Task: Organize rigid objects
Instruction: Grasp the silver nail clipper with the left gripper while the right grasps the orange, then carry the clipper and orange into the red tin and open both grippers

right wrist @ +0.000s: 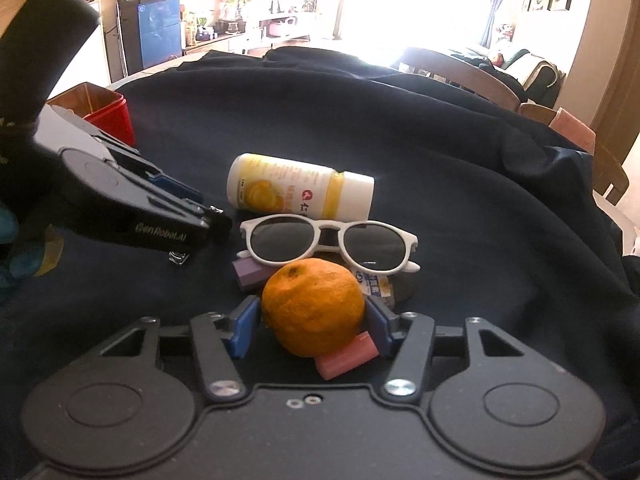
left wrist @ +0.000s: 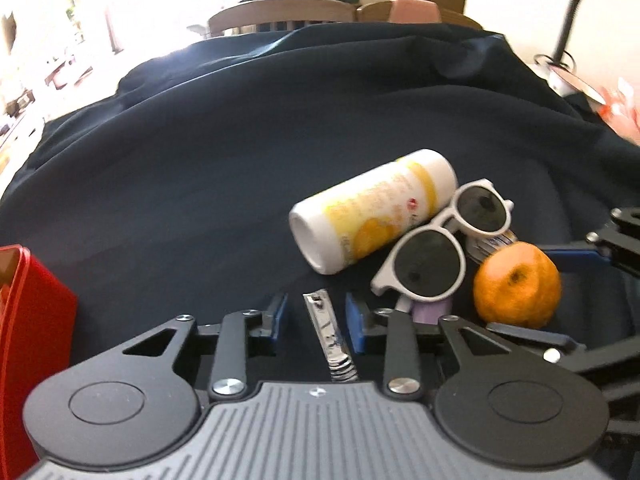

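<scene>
A nail clipper (left wrist: 329, 334) is straddled by the parted left gripper (left wrist: 316, 320), an orange (right wrist: 313, 307) by the parted right gripper (right wrist: 312, 326). If closed off-centre, the orange could be rolled into the sunglasses (right wrist: 330, 243).

The red box (left wrist: 28, 320) is cut off by the left edge. The small packet (right wrist: 374, 284) is partly hidden behind the orange (right wrist: 314, 312); its print cannot be read.

Bright windows (right wrist: 372, 4), wooden chairs (left wrist: 280, 16), a desk lamp (left wrist: 576, 12) behind.
</scene>
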Motion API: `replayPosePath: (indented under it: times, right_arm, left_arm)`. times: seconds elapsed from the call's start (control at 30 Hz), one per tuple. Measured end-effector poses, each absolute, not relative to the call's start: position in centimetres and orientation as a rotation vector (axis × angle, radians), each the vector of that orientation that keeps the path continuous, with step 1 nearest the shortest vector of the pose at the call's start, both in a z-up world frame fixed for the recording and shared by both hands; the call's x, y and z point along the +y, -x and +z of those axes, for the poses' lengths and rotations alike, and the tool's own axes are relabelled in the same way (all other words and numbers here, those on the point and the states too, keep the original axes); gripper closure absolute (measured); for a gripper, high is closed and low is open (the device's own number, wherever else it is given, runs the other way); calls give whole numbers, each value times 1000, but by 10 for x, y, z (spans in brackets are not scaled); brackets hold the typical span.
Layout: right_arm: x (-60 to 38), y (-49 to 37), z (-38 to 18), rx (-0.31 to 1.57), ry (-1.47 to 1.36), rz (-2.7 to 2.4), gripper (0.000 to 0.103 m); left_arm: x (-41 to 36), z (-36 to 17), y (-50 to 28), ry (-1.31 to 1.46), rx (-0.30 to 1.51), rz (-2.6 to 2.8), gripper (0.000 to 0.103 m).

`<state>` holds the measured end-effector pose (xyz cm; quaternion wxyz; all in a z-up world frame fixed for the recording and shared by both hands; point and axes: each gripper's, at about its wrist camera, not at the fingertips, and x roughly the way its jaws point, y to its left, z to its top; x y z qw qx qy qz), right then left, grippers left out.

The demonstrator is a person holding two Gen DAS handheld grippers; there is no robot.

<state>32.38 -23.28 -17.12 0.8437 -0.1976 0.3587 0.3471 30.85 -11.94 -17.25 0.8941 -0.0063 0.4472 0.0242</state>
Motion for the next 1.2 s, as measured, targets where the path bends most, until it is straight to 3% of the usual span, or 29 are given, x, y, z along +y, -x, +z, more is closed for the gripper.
replayPosePath:
  times: [0.3,1.2]
  right_arm:
    - [-231,-323,-172,770,409,700,49]
    - [-222,-265,-137,781,261,735,49]
  left_arm:
    - [-123,-173,-312,20,933,17,92]
    - [-72,-141,-241,130,883,6,92]
